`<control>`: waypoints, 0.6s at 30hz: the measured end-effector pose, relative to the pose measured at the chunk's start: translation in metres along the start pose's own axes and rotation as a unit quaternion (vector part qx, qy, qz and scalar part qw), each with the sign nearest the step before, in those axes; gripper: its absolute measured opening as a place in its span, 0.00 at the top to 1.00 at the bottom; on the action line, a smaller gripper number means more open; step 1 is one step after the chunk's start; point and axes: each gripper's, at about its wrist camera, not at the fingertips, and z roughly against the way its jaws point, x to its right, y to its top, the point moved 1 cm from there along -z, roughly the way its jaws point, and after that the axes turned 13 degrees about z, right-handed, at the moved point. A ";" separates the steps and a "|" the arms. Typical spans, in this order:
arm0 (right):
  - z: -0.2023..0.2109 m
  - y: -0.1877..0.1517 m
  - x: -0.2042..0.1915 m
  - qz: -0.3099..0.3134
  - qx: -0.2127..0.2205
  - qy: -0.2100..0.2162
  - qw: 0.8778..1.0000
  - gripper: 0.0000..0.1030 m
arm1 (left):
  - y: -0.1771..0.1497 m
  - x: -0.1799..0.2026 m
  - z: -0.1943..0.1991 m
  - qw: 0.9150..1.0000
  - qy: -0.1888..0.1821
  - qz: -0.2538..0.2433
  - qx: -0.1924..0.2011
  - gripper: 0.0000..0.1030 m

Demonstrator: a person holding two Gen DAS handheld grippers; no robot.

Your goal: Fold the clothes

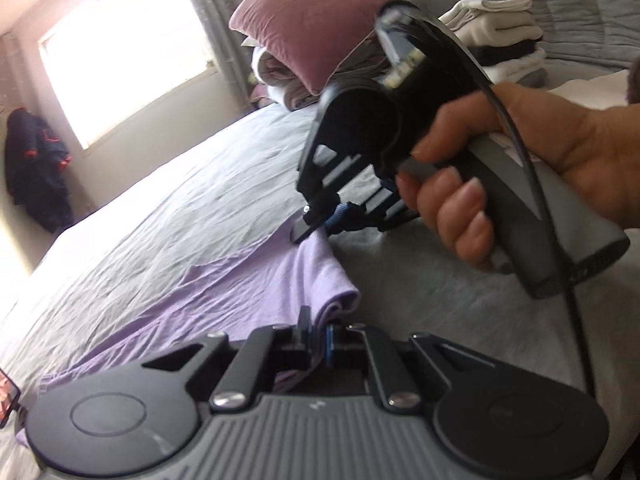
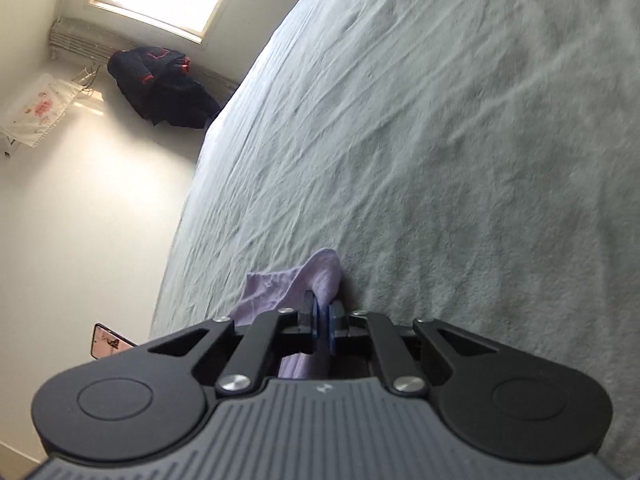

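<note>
Left wrist view: the left gripper has its jaws pinched tight on a fold of the thin lilac cotton garment, which lies spread flat across the wrinkled pale grey bedsheet. Farther along the same cloth edge, the right gripper, held by the person's right hand, clamps another corner. In the right wrist view its jaws are closed on lilac fabric. Beyond stand a mauve pillow and a stack of folded white and dark laundry.
</note>
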 end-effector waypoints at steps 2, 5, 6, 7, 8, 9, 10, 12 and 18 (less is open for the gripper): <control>0.007 0.006 -0.001 0.005 0.005 -0.001 1.000 0.94 | 0.007 0.007 0.001 1.000 0.004 0.014 0.001 0.95; 0.017 0.012 -0.001 0.004 0.010 -0.005 1.000 0.94 | 0.017 0.017 0.001 0.999 0.010 0.035 0.002 0.95; 0.017 0.013 -0.002 0.002 0.012 -0.009 1.000 0.94 | 0.021 0.021 0.002 0.999 0.007 0.041 0.002 0.95; 0.017 0.012 -0.003 -0.002 0.014 -0.013 1.000 0.94 | 0.024 0.026 0.003 0.999 0.004 0.046 0.004 0.95; 0.018 0.012 -0.002 -0.007 0.017 -0.018 1.000 0.94 | 0.027 0.031 0.005 0.999 -0.002 0.051 0.004 0.95; 0.020 0.011 0.000 -0.014 0.019 -0.022 0.999 0.94 | 0.030 0.036 0.007 0.998 -0.007 0.057 0.005 0.95; 0.021 0.011 0.001 -0.020 0.022 -0.027 0.999 0.94 | 0.032 0.041 0.008 0.998 -0.015 0.062 0.005 0.95; 0.028 0.011 0.007 -0.031 0.027 -0.035 0.999 0.94 | 0.034 0.048 0.010 0.997 -0.028 0.077 0.004 0.95; 0.042 0.008 0.011 -0.051 0.038 -0.045 0.997 0.94 | 0.027 0.054 0.020 0.990 -0.044 0.133 0.006 0.95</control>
